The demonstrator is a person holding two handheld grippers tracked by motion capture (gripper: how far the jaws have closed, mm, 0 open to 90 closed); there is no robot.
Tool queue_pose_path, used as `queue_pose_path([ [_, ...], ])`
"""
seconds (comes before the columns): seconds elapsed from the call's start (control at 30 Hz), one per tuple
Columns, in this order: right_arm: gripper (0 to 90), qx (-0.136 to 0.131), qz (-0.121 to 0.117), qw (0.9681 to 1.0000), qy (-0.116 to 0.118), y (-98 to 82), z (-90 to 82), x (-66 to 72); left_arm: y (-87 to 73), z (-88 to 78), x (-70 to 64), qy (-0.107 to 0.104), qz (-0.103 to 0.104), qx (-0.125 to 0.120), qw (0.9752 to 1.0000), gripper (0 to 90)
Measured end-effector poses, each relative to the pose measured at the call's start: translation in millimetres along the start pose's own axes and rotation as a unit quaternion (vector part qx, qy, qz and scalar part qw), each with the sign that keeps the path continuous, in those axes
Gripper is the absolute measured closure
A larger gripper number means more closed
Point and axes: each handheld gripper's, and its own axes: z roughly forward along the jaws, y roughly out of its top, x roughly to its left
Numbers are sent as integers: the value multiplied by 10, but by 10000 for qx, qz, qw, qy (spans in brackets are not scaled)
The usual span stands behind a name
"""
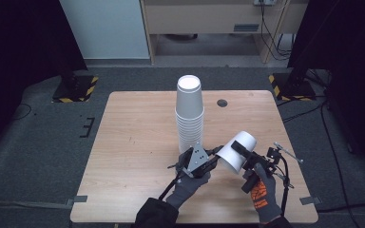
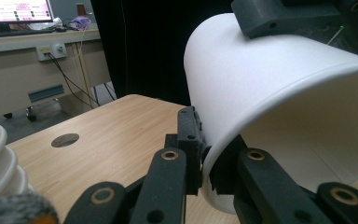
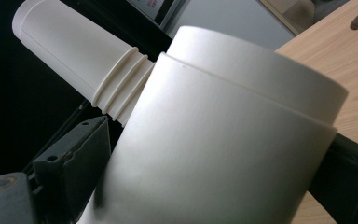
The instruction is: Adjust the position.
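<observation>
High view: the right tool (image 1: pixel 241 153) clamps the tilted white cup (image 1: pixel 236 152) by its wall while the left tool (image 1: pixel 215 156), just beside it, pinches the rim, likely to separate 2 nested cups.

cup (image 1: pixel 237 151): plain white
cup stack (image 1: pixel 189 114): white
table (image 1: pixel 133 142): light wood grain
gloves (image 1: pixel 262 197): grey, orange print
floor blocks (image 1: pixel 76 88): black-yellow stripes
</observation>
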Motion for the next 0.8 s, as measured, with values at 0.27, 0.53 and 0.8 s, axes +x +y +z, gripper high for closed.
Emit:
queue_pose_path([
  [0.27, 84, -326, -60, 9992, -211, 61, -74, -46, -11, -24, -15, -136, 5, 75, 9999, 853],
  [0.53, 86, -482, -285, 9973, -473, 160, -140, -146, 28, -93, 47, -255, -108, 216, 9994, 856],
  [0.8, 94, -751, -402, 9936, -746, 246, -245, -262, 121, -262, 155, -170, -191, 307, 9992, 857],
])
